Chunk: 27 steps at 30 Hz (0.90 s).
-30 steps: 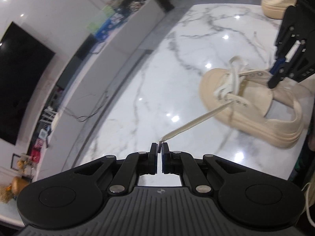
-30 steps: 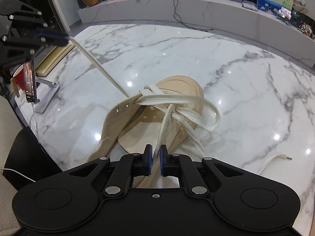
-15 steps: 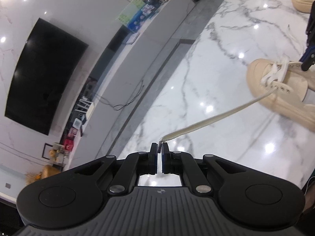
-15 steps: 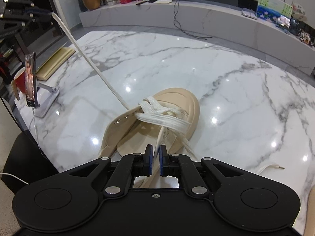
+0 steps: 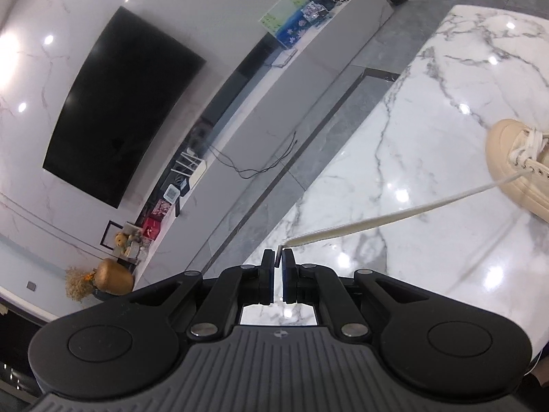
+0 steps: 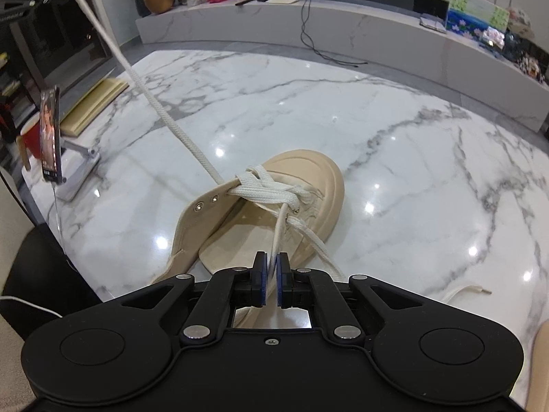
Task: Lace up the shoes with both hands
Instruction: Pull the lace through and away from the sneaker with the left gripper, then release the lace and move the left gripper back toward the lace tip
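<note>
Beige sneaker (image 6: pixel 260 213) sat on the marble tabletop (image 6: pixel 394 130), in the half nearer the right gripper (image 6: pixel 270 276), toe pointing toward the far edge. Lower eyelets were already crossed with white shoelace (image 6: pixel 164 116); the two upper eyelets on the near flap were still bare.

Left gripper (image 5: pixel 278 262) was clamped on the lace tip — lace ran taut from its pads to the shoe at the right edge of that view. Right gripper was pinched shut on the other lace strand just above the tongue. A loose lace end (image 6: pixel 470 289) lay near the tabletop's right edge.

Step in hand, as judged: drawing the lace through to snug the last crossing. To do it well — pull along the lace's line, not sideways, so the shoe does not drag or tip; the right-hand strand should stay anchored as counter-hold; the pull should stop once slack is gone, leaving enough tip for the next eyelet.

Surface: glossy white marble with grey veins, slick, with glare spots. Room: long marble ledge (image 6: pixel 343 31) with a router, boxes and a brass vase; wall TV (image 5: pixel 120 103); phone on stand (image 6: pixel 51 140) by the tabletop's left edge.
</note>
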{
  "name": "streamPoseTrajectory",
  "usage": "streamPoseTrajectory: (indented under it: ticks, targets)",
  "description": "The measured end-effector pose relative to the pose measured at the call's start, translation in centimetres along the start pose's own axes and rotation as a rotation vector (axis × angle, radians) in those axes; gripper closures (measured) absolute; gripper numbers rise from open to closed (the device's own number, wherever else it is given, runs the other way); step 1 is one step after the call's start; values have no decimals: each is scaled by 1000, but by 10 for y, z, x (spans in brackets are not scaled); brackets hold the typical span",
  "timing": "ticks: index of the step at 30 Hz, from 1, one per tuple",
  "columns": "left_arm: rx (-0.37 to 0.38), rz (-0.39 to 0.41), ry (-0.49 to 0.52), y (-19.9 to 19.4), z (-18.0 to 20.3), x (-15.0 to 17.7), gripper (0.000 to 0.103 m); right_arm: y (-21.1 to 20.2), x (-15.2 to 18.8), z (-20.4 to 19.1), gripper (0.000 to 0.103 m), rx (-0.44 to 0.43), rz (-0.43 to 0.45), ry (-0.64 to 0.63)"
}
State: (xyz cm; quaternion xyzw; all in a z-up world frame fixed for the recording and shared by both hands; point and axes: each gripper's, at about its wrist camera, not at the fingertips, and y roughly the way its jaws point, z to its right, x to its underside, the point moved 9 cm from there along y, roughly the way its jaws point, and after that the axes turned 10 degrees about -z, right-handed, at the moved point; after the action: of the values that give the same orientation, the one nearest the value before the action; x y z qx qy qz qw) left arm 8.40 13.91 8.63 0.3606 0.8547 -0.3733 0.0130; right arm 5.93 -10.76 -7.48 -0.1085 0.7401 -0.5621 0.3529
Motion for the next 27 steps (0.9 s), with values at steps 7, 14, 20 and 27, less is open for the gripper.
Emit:
streamPoseTrajectory:
  ticks: [7, 14, 20, 27]
  targets:
    - [133, 94, 42, -16, 44, -16, 100, -9, -2, -2, 95, -6, 15, -7]
    - [331, 172, 103, -31, 114, -30, 100, -9, 2, -1, 93, -9, 9, 20]
    - [441, 187, 113, -30, 160, -38, 100, -11, 6, -7, 93, -29, 10, -5]
    - [545, 206, 105, -30, 204, -42, 100, -12, 7, -10, 93, -32, 14, -15]
